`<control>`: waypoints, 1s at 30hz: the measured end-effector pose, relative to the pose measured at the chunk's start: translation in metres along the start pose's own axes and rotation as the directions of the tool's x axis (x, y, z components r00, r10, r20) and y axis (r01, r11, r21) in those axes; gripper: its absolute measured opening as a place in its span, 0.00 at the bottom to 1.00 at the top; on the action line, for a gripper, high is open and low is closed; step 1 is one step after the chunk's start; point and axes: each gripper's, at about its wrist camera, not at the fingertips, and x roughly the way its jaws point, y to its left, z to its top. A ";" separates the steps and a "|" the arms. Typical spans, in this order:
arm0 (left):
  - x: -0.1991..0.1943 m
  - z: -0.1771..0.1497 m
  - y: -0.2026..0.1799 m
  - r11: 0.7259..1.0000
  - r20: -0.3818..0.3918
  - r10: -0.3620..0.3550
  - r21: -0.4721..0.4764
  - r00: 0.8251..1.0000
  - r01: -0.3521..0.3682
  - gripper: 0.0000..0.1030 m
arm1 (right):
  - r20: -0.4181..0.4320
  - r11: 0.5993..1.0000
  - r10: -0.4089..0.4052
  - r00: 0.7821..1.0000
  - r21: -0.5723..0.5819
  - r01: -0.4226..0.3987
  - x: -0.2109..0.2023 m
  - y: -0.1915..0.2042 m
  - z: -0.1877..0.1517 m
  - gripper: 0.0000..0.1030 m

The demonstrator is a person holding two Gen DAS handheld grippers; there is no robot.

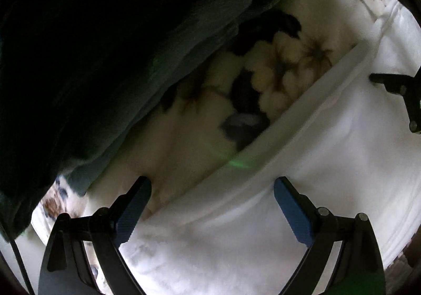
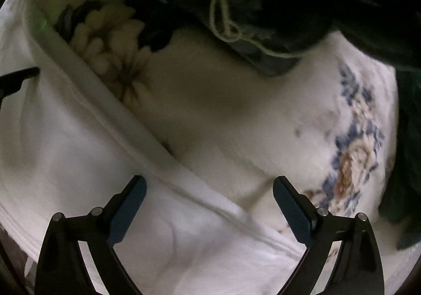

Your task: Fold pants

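From the left wrist view, dark green pants (image 1: 79, 71) fill the upper left, lying on a white floral blanket (image 1: 276, 68), with a plain white cloth (image 1: 329, 150) to the right. The left tongs (image 1: 212, 209) gape wide, holding nothing. The right tongs (image 2: 209, 209) likewise spread wide and empty, the pants' drawstring (image 2: 223, 21) beyond them.

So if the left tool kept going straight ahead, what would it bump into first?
Probably the white cloth's thick folded edge just ahead of the open left tool, with the flowery blanket beyond it. Depth is hard to judge in this view.
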 end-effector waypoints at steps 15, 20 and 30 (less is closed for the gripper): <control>-0.044 0.007 -0.014 0.992 0.063 -0.067 0.110 0.996 0.060 0.14 | 0.101 0.973 0.211 0.972 0.073 -0.219 -0.012 -0.023 -0.033 0.08; -0.089 -0.011 -0.004 0.998 0.126 -0.067 0.010 0.990 0.067 0.10 | 0.187 0.953 0.232 0.955 0.155 -0.262 -0.043 -0.025 -0.067 0.06; -0.173 -0.116 -0.042 0.945 0.239 -0.112 -0.275 0.964 0.178 0.10 | 0.341 0.916 0.221 0.914 0.249 -0.315 -0.146 0.000 -0.184 0.06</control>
